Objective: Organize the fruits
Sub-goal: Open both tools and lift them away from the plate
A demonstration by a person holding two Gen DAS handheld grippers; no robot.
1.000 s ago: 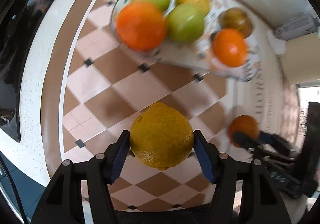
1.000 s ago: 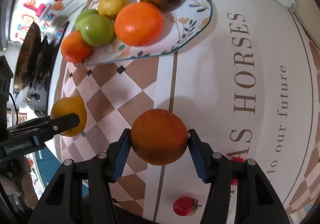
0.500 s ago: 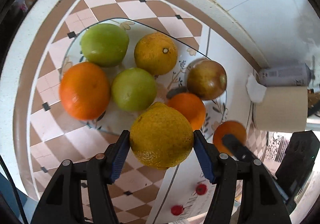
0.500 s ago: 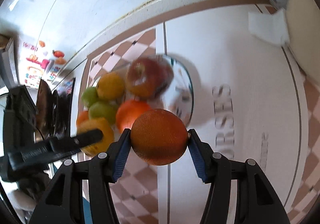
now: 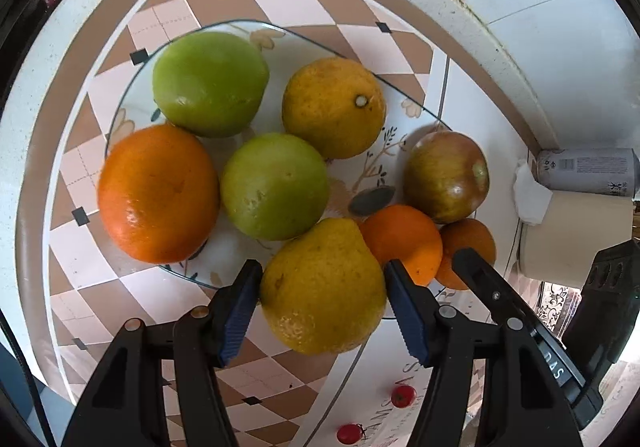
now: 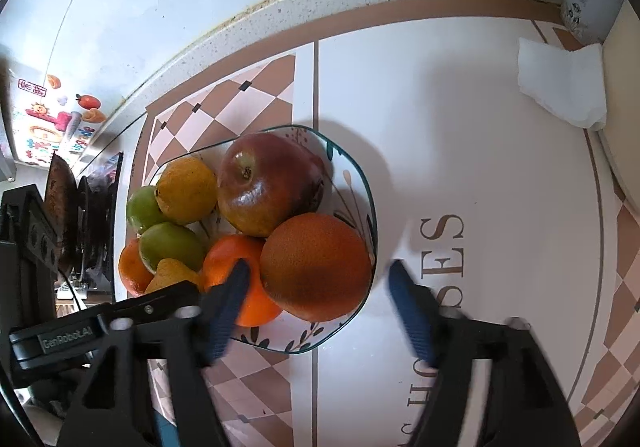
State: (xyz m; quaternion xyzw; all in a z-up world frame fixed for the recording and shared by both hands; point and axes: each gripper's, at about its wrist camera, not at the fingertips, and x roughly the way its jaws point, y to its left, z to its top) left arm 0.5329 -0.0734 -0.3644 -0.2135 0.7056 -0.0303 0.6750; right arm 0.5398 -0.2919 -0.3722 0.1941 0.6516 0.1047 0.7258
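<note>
Fruit crowds the flowered plate: two green apples, a big orange, a yellow citrus, a reddish apple and a smaller orange. My left claw grips a yellow lemon over the plate's near rim, hard against the second green apple. My right claw stands wide, its blue pads clear of the dark orange sitting at the plate's edge (touching the reddish apple). Only the left view shows two cherry tomatoes on the mat, a can and a paper roll. The right view alone shows a folded tissue and wall stickers.
</note>
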